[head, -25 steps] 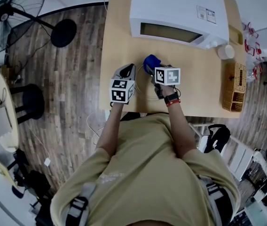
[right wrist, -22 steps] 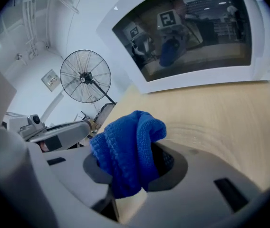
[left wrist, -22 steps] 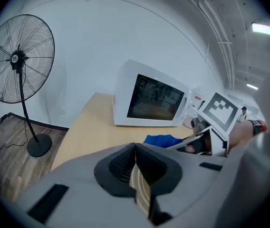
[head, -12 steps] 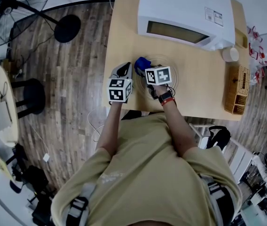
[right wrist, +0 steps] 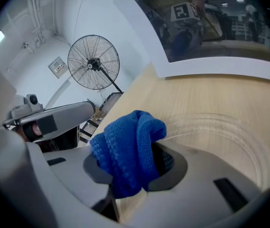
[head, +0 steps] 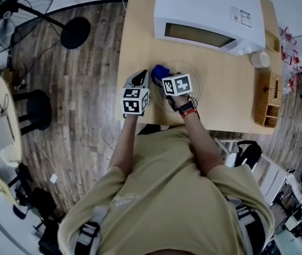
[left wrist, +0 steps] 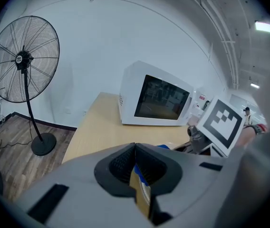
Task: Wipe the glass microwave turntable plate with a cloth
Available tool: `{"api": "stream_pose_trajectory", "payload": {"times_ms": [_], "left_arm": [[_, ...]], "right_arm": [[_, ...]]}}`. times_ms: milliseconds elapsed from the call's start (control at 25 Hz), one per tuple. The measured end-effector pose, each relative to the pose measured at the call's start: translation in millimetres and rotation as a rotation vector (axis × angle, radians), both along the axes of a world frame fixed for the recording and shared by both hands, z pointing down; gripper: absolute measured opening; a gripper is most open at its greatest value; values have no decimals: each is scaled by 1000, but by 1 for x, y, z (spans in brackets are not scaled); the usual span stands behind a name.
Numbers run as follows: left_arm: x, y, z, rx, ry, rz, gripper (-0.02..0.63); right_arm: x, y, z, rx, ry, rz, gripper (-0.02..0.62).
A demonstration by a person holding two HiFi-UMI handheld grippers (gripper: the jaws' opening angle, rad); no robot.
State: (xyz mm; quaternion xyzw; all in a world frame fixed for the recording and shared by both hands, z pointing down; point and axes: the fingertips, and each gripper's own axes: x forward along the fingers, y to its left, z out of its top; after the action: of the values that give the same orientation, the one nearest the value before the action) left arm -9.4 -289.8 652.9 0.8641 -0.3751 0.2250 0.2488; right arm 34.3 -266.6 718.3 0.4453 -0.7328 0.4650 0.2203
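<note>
The clear glass turntable plate [head: 193, 76] lies flat on the wooden table [head: 225, 105] in front of the microwave [head: 209, 12]; its ridged rings [right wrist: 220, 129] show in the right gripper view. My right gripper [right wrist: 130, 167] is shut on a bunched blue cloth [right wrist: 128, 151], which sits at the plate's left part [head: 159, 71]. My left gripper [head: 140, 78] stays just left of the cloth by the plate's left edge. In the left gripper view its jaws [left wrist: 135, 148] meet at the tips, with only table and a bit of blue cloth [left wrist: 162, 147] showing behind them.
A wicker basket [head: 267, 100] and a white cup [head: 257, 59] stand at the table's right side. A standing fan [head: 13, 12] and a black stool [head: 34, 110] are on the floor to the left. The table's left edge is close to my left gripper.
My right gripper has carried the blue cloth leftward across the plate, closer to the left gripper. The left gripper has stayed at the plate's left edge.
</note>
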Motion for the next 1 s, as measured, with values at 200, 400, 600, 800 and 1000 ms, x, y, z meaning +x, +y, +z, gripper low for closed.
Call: {"api": "stream_pose_trajectory", "payload": {"times_ms": [200,400,600,800,1000], "left_arm": [[4,4,1,-4,-9,15,20],[10,6,3,-4,-12,26,20],[17,6,2,-5,-12,41,20],[28,11,4,-12,-17,66,20],[39,13,7,-19,-19,87,20]], "right_arm": [[8,3,1,-12,10,13,144],[21,7,2,-9,-5,34,144],[34,11,1,-9,-18,64,143],[52,17,0,-14,16,77,143],[67,24,2,-37,17,98,140]]}}
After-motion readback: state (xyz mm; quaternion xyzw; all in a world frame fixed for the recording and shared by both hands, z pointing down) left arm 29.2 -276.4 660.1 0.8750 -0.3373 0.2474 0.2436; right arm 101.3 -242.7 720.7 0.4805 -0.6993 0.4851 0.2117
